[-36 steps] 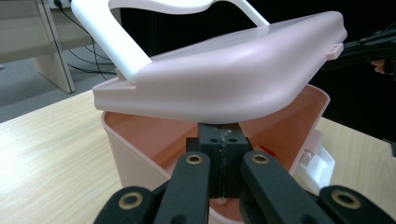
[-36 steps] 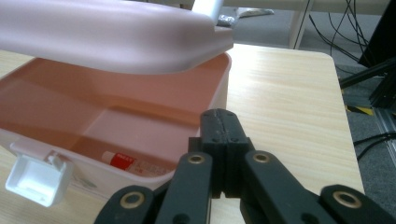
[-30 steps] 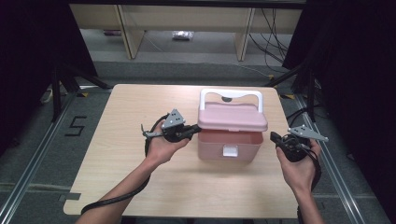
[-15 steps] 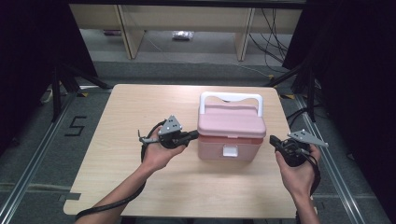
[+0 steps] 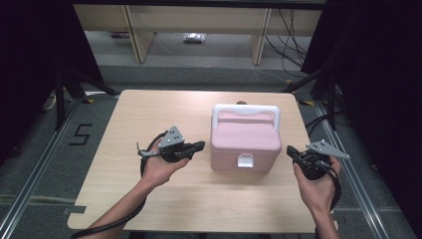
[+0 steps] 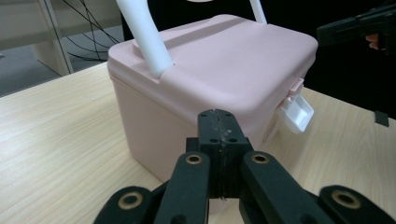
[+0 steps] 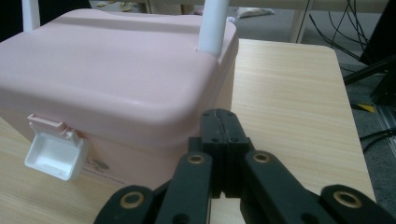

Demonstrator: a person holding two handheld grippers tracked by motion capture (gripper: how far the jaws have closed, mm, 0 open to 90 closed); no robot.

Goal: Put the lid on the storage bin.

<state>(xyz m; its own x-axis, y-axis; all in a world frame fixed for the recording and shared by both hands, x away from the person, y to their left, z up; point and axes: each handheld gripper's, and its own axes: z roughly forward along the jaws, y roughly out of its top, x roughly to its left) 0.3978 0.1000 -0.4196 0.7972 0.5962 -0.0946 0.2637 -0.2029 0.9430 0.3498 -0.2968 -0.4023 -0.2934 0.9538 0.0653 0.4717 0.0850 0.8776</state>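
Box mid-table, my grippers either side

The box (image 5: 245,142) sits on the table (image 5: 149,114), right of centre, handle (image 5: 246,110) upright over the lid, latch (image 5: 244,160) on the side facing me. My left gripper (image 5: 198,146) is just left of it, my right gripper (image 5: 290,151) just right (both near, neither touching). Shelving (image 5: 199,20) stands behind the table.

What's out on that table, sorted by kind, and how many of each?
Pink box with white handle and white latch: 1
Hand-held grippers, left gripper and right gripper, both shut and empty: 2
Total: 3
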